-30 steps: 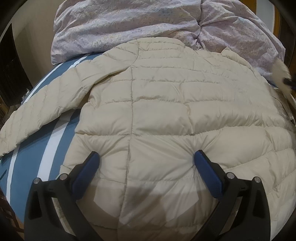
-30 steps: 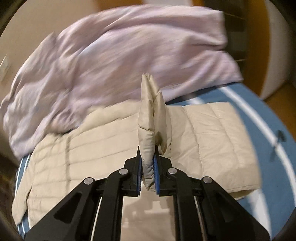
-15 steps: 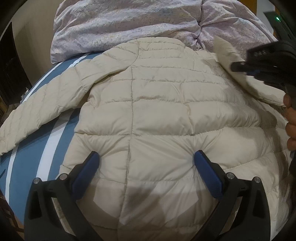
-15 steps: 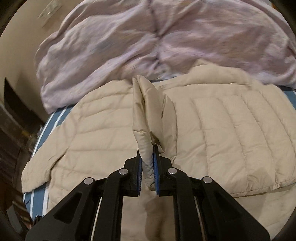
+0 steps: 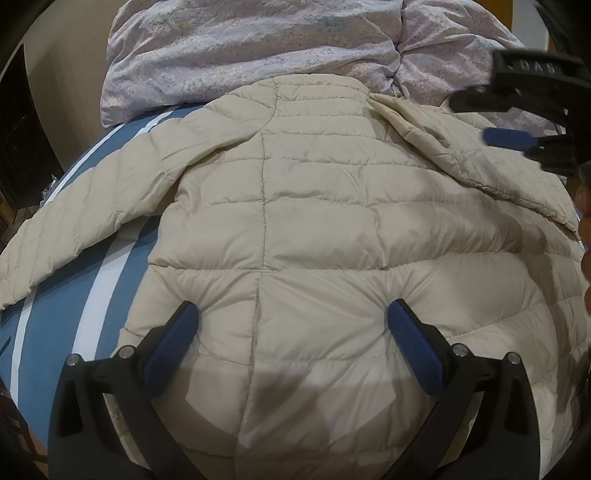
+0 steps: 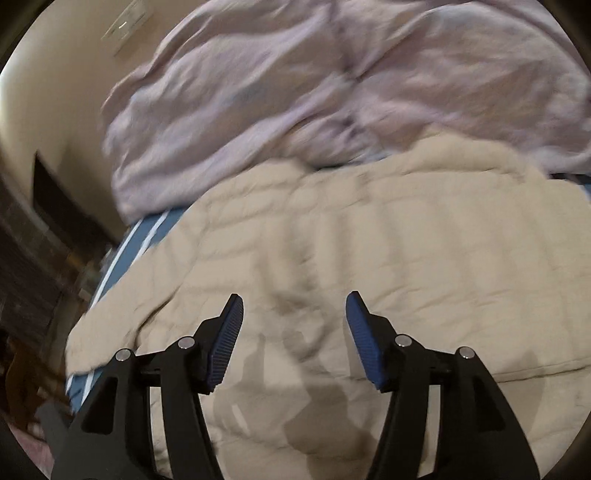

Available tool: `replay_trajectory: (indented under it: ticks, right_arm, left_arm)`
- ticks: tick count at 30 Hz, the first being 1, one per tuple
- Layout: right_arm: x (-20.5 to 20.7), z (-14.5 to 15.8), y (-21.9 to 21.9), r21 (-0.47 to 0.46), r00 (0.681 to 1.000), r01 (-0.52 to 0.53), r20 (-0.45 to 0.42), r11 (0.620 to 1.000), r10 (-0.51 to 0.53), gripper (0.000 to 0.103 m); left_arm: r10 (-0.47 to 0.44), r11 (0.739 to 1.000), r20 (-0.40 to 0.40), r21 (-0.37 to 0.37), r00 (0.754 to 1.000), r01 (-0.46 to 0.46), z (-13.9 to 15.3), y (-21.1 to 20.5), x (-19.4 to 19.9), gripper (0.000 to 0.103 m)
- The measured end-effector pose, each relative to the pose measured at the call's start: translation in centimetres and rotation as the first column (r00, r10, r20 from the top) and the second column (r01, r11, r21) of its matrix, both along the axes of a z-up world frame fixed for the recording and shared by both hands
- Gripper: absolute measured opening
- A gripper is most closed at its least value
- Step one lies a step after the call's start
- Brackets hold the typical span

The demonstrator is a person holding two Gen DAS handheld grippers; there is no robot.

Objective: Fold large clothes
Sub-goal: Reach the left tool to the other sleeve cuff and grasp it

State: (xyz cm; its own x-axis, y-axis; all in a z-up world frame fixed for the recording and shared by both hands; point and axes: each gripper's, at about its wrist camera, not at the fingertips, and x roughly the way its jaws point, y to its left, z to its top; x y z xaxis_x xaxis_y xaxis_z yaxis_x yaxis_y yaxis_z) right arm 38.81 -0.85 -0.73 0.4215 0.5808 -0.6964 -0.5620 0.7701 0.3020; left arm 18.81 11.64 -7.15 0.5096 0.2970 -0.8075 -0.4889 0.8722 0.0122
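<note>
While no container shows in either view, everything lies on a bed with a blue cover and white stripes [image 5: 55, 332]. At the bed's left edge one sleeve [image 5: 74, 229] of the cream quilted down jacket [image 5: 314, 229] stretches out over the stripes, its cuff cut off by the lens rim. Left gripper [image 5: 291, 317] hovers over the jacket's lower back, jaws wide apart, nothing between them; whether the blue pads touch the fabric I cannot tell. Jacket body lies flat, back up, in the middle of the bed, collar toward the far edge, where it meets a bunched lilac duvet [image 5: 258, 48].

Toward the right, the other sleeve [image 5: 480, 166] lies folded across the jacket's back; only the left wrist view shows its hem clearly. That view alone also shows the right gripper [image 5: 491, 118] from the side, above this sleeve, jaws parted and empty, with part of the hand [image 5: 585, 229] cut off at the frame's right edge.

Right wrist view is motion-blurred: right gripper [image 6: 295, 306] wide, empty, over the jacket [image 6: 406, 258]; quilting seams hard to make out. It alone shows a beige wall with a pale plate [image 6: 123, 27] and dark furniture [image 6: 40, 236] off the bed's left side. Duvet [image 6: 295, 85] fills its top.
</note>
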Motion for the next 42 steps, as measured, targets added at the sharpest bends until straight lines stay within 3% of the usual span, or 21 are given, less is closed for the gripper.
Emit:
replay_trajectory:
  ticks: [3,5,7,9,14,18,24,31,33,39,42]
  right_arm:
    - [1.9,-0.9,-1.7,-0.073,0.990,0.137,0.028,0.988,-0.135,0.060]
    - [2.4,-2.1,-2.0,-0.115,0.987,0.161,0.024,0.980,-0.159,0.060]
    - [2.5,-3.1,-1.7,-0.155,0.987,0.161,0.023,0.975,-0.159,0.062]
    - [2.2,-3.6,-0.7,-0.198,0.987,0.162,0.055,0.967,-0.154,0.072]
    - [1.3,-4.9,1.3,-0.277,0.985,0.164,0.098,0.947,-0.142,0.082]
    - [0.8,-6.3,2.0,-0.321,0.980,0.174,0.154,0.931,-0.130,0.087]
    - [0.8,-6.7,1.6,-0.302,0.982,0.166,0.139,0.939,-0.128,0.093]
    - [0.9,-6.7,1.7,-0.280,0.986,0.147,0.118,0.949,-0.118,0.097]
    - [0.9,-6.7,1.7,-0.274,0.987,0.144,0.114,0.951,-0.117,0.098]
    - [0.9,-6.7,1.5,-0.257,0.988,0.139,0.104,0.956,-0.115,0.099]
    - [1.0,-6.7,1.5,-0.253,0.988,0.137,0.101,0.958,-0.114,0.100]
  left_arm:
    - [-0.001,1.000,0.000,0.000,1.000,0.001,0.0,0.0,0.0,0.101]
    - [0.000,1.000,0.000,0.001,1.000,0.000,0.1,-0.1,0.0,0.101]
    - [0.002,1.000,-0.002,0.008,1.000,-0.002,0.1,-0.2,-0.1,0.101]
    - [0.007,1.000,-0.008,0.028,1.000,-0.006,0.2,-0.6,-0.2,0.101]
    - [0.017,0.999,-0.017,0.045,1.000,-0.016,0.7,-0.6,-0.7,0.101]
    - [0.038,0.999,0.023,-0.034,0.999,-0.037,1.7,1.6,-2.8,0.101]
    - [0.170,0.985,0.023,0.013,0.985,-0.170,3.3,7.4,-7.3,0.101]
    - [0.389,0.920,0.034,0.038,0.921,-0.390,4.7,16.2,-13.0,0.101]
    - [0.457,0.888,0.036,0.031,0.889,-0.458,5.0,19.1,-14.5,0.101]
    - [0.629,0.777,0.008,0.000,0.777,-0.629,5.1,26.5,-18.4,0.079]
    - [0.674,0.739,-0.009,0.026,0.739,-0.673,4.7,28.5,-19.6,0.075]
